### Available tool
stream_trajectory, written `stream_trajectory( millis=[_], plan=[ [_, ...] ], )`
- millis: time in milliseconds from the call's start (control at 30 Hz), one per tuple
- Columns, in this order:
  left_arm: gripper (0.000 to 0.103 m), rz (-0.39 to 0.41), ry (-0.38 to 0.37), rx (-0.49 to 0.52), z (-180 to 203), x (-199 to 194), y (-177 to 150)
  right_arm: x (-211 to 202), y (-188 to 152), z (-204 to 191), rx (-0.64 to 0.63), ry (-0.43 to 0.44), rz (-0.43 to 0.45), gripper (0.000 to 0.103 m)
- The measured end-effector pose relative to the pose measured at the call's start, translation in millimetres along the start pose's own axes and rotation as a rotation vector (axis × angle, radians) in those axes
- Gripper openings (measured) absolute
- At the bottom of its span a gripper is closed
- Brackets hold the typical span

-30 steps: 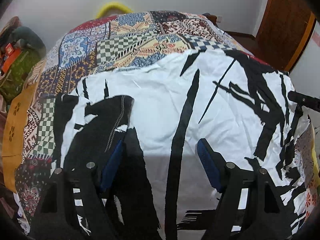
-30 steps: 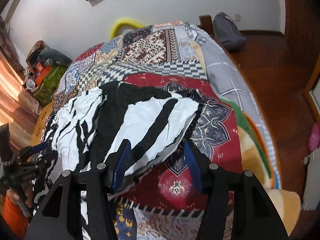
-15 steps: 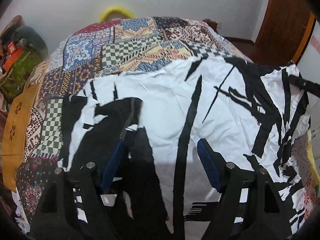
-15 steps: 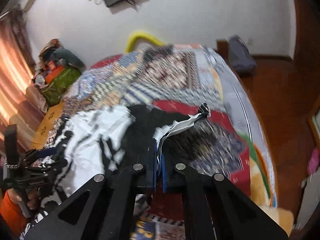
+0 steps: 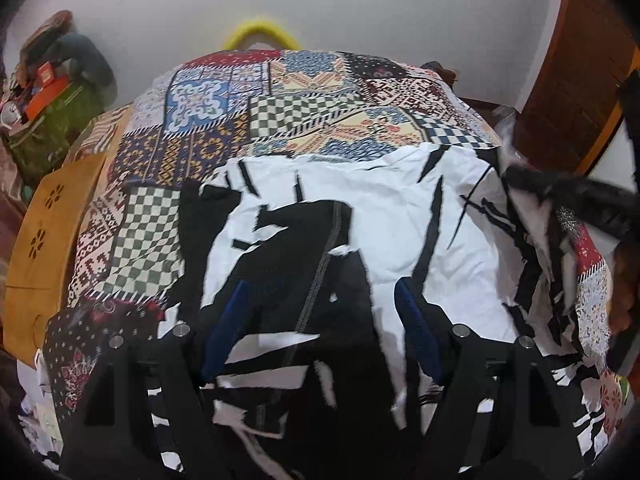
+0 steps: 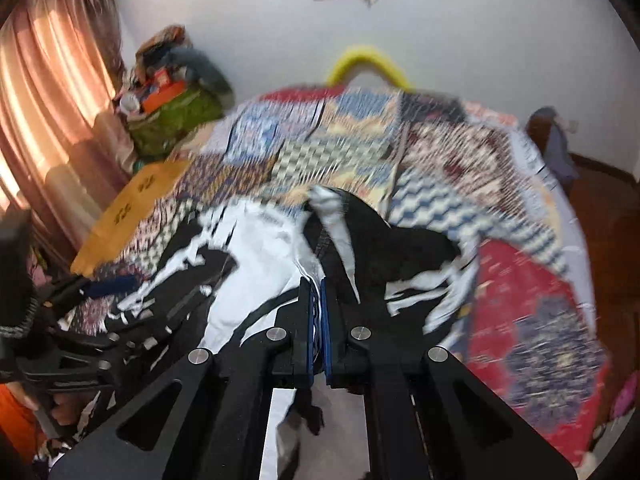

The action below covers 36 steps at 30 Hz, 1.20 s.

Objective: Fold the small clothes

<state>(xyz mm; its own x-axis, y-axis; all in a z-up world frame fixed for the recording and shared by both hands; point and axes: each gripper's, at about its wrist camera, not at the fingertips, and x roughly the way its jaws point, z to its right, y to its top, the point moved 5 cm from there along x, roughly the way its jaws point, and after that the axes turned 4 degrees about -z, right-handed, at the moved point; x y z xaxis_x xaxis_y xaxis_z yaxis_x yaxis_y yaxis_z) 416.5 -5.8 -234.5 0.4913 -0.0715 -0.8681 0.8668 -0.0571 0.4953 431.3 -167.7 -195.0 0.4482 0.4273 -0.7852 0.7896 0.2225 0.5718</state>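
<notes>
A white garment with black brush-stroke patterns (image 5: 384, 216) lies spread on the patchwork bedspread (image 5: 280, 112). My left gripper (image 5: 324, 320) is open and hovers just over the garment's near black part. My right gripper (image 6: 318, 300) is shut on the garment's right edge (image 6: 332, 232) and holds it lifted and folded over toward the left. The lifted flap shows blurred at the right of the left wrist view (image 5: 560, 192). The left gripper also shows at the left of the right wrist view (image 6: 92, 292).
A pile of bags and clutter (image 5: 52, 92) stands at the far left by a curtain (image 6: 48, 100). A yellow curved tube (image 5: 260, 34) rises behind the bed. A wooden door (image 5: 584, 72) is at the right; wooden floor (image 6: 612, 208) lies beyond the bed.
My right gripper closed on the garment's right edge and lifted it up and leftward over the garment. My left gripper stayed open, drawing back slightly.
</notes>
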Motion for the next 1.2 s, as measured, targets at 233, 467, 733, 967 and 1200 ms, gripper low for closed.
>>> stream_trajectory(
  millis=[233, 467, 733, 967, 1200],
  plan=[
    [0.075, -0.021, 0.010, -0.022, -15, 5, -7, 45, -24, -11, -0.015, 0.002, -0.148, 0.008],
    [0.075, -0.024, -0.021, -0.037, -7, 6, 2, 19, -19, -13, -0.046, 0.022, -0.131, 0.031],
    [0.077, 0.001, -0.034, 0.057, 37, 6, 36, -25, -5, 15, -0.064, -0.043, -0.024, 0.035],
    [0.078, -0.059, -0.078, 0.077, 70, 41, 53, -5, -19, 41, -0.030, -0.058, -0.078, 0.035],
    [0.089, -0.105, -0.011, 0.084, 73, 86, 42, 10, -44, 40, -0.095, -0.102, -0.093, 0.038]
  ],
)
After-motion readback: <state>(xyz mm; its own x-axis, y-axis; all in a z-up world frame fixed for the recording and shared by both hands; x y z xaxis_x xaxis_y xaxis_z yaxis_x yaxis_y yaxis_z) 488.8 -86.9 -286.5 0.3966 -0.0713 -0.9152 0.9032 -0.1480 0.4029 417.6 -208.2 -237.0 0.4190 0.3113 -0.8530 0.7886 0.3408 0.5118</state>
